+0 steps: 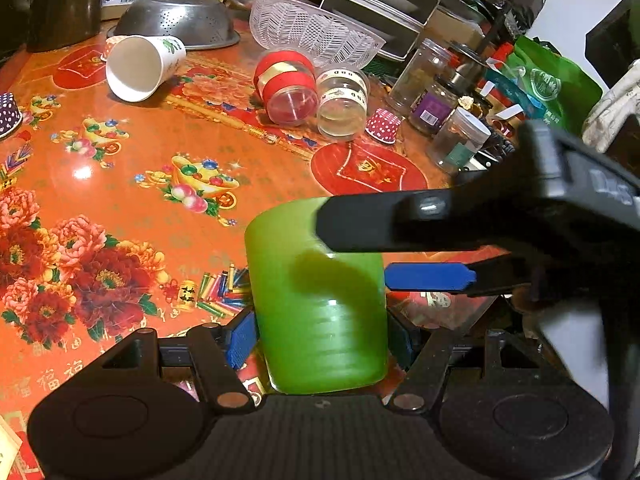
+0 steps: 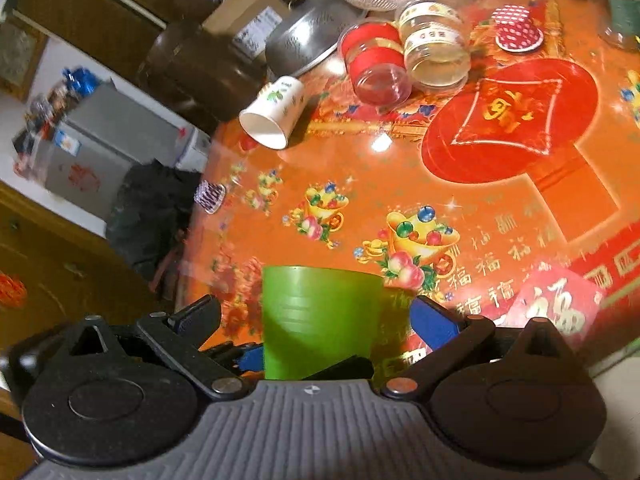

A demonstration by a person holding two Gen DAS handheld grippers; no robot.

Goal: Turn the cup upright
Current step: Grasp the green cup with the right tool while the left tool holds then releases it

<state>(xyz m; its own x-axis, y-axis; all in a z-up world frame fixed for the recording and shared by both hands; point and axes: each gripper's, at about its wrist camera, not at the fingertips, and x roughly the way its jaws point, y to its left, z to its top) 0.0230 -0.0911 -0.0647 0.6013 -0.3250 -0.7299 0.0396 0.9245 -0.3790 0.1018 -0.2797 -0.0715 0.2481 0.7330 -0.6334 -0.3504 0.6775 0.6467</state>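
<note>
A green plastic cup (image 1: 320, 300) sits between the blue pads of my left gripper (image 1: 320, 340), which is shut on its sides above the table. In the left wrist view my right gripper (image 1: 352, 256) reaches in from the right, one black finger (image 1: 380, 224) across the cup's far end and one blue-padded finger (image 1: 428, 276) beside it. In the right wrist view the same green cup (image 2: 320, 320) stands between my right gripper's (image 2: 320, 332) fingers, which are spread with gaps on both sides. A white paper cup (image 1: 140, 66) lies on its side at the far left.
The table has an orange-red patterned cloth (image 1: 120, 184). Two clear jars (image 1: 286, 88) lie on their sides at the middle back. A metal colander (image 1: 176, 20), a white basket (image 1: 312, 32), upright jars (image 1: 434, 100) and small dotted paper cups (image 1: 383, 125) stand behind.
</note>
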